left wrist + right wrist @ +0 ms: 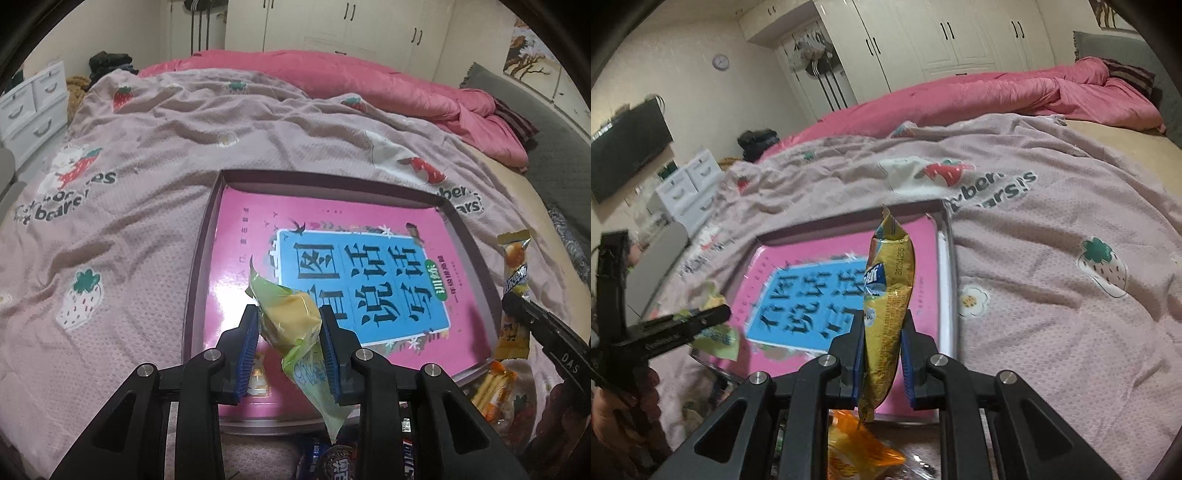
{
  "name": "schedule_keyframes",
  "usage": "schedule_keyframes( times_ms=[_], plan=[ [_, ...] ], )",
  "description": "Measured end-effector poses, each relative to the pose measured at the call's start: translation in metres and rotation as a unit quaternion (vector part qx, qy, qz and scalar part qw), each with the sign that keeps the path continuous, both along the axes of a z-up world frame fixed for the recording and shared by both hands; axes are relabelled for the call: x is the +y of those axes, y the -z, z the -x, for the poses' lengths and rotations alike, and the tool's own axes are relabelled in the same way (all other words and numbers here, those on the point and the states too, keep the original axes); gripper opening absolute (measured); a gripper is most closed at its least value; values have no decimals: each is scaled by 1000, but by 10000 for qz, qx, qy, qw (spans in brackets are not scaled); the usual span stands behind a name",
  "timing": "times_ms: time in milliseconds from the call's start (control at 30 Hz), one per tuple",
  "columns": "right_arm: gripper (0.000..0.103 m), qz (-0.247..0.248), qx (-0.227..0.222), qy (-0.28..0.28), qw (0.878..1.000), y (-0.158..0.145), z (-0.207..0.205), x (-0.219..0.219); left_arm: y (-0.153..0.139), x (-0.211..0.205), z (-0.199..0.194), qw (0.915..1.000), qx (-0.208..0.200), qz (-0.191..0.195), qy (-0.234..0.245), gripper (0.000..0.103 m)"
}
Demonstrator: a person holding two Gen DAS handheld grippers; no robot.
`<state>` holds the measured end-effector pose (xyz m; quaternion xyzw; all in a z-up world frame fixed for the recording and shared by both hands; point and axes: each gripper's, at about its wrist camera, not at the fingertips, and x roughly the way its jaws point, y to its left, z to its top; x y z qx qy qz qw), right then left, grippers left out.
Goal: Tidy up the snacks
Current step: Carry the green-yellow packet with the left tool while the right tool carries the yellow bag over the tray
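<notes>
My left gripper [289, 332] is shut on a green-wrapped yellow snack [291, 319] and holds it above the near edge of a shallow box [201, 240] lined with a pink and blue sheet. My right gripper [882, 345] is shut on a gold snack packet [888, 295], held upright above the same box [947, 266]. The right gripper with its gold packet [515, 258] also shows at the right edge of the left wrist view. The left gripper with the green snack [716, 334] shows at the left of the right wrist view.
The box lies on a pink strawberry-print blanket [129, 206] on a bed. Several loose snacks [491, 391] lie near the box's near right corner, and an orange packet [857, 446] lies below my right gripper. A pink quilt [369, 81] is heaped at the far side. White drawers [29, 107] stand at left.
</notes>
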<state>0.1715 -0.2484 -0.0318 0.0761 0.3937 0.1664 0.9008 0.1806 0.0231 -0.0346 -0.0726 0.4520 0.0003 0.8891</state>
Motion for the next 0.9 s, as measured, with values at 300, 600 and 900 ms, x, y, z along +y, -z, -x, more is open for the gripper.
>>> schedule_keyframes(
  times_ms=[300, 600, 900],
  plan=[
    [17, 401, 340, 25, 9986, 17, -4, 4, 5, 0, -1, 10000, 29, -48, -29, 33],
    [18, 488, 512, 46, 9975, 24, -5, 4, 9, 1, -3, 9999, 87, -77, -67, 33],
    [18, 830, 472, -8, 9954, 25, -4, 12, 15, -2, -6, 9997, 166, -188, -15, 33]
  ],
)
